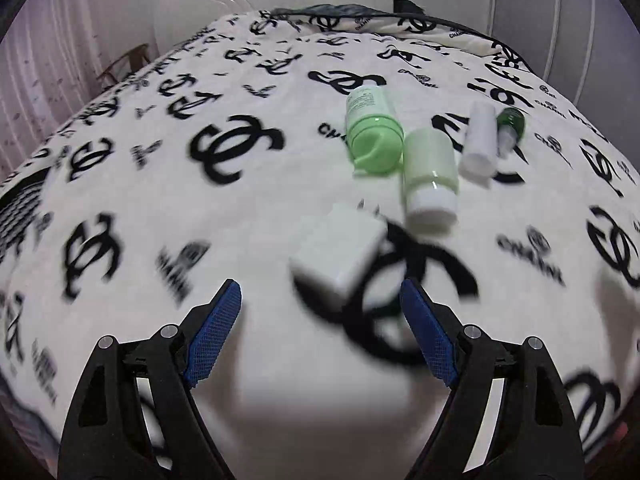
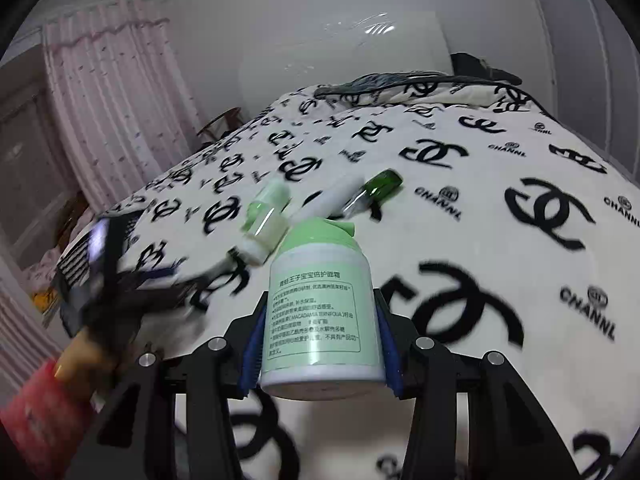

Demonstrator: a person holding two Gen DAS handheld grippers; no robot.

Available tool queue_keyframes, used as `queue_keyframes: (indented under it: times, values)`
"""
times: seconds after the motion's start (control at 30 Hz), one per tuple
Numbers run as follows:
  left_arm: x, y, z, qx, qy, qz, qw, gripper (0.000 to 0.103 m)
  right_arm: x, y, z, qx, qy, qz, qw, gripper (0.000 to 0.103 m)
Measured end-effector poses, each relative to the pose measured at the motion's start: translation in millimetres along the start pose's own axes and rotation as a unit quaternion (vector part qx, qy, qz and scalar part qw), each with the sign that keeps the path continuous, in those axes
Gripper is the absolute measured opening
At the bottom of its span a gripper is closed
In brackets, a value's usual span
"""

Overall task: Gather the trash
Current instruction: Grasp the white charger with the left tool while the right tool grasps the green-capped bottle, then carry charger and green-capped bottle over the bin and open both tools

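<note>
**A:** How far along is the collecting?

**B:** Early, by the look of it. The right gripper (image 2: 322,350) is clenched on a green-capped bottle (image 2: 320,312), with its blue pads pressed to both sides of the body and the cap pointing away. That is the one item in hand. No bin or bag shows in either view, so nothing can be counted as put away.

**A:** And the left one?

**B:** The left gripper (image 1: 322,312) is released, jaws wide, holding nothing. It hangs low over the blanket (image 1: 160,200), with a white plug block (image 1: 340,256) lying just ahead of the gap between its fingers. That block is probably its next pick.

**A:** What remains on the bed?

**B:** In the left view, a pale bottle with a white cap (image 1: 430,176), a white tube (image 1: 480,140) and a small dark green bottle (image 1: 510,124) lie close together. A green-capped bottle (image 1: 374,136) lies just beside them with no fingers around it. Whether that is the same bottle the right gripper holds cannot be told.

**A:** So most of it is left?

**B:** Yes. One item is gripped, several lie loose, and the drop-off place is out of sight.
</note>
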State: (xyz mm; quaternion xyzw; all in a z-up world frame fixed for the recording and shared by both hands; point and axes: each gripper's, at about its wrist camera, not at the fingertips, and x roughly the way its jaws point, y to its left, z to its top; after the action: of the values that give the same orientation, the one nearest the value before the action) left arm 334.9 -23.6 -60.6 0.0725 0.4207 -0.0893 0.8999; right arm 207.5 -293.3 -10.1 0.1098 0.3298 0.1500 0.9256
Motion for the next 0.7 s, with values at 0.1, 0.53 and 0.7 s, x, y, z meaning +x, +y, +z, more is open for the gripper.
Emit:
queue_keyframes:
  times: [0.1, 0.53, 0.7]
  values:
    - [33.9, -3.7, 15.5, 0.02, 0.029, 0.03, 0.9989, 0.08, -6.4, 5.3, -12.5, -0.01, 0.004, 0.006, 1.0, 0.047]
    - [22.2, -5.1, 11.6, 0.007, -0.008, 0.018, 0.9998, 0.041, -12.2, 19.5, -50.9, -0.005, 0.017, 0.028, 0.999, 0.047]
    - [-9.1, 0.1, 8.3, -0.008, -0.035, 0.002, 0.9993, 0.04, -25.8, 25.6, -55.6, -0.005, 0.014, 0.035, 0.999, 0.047]
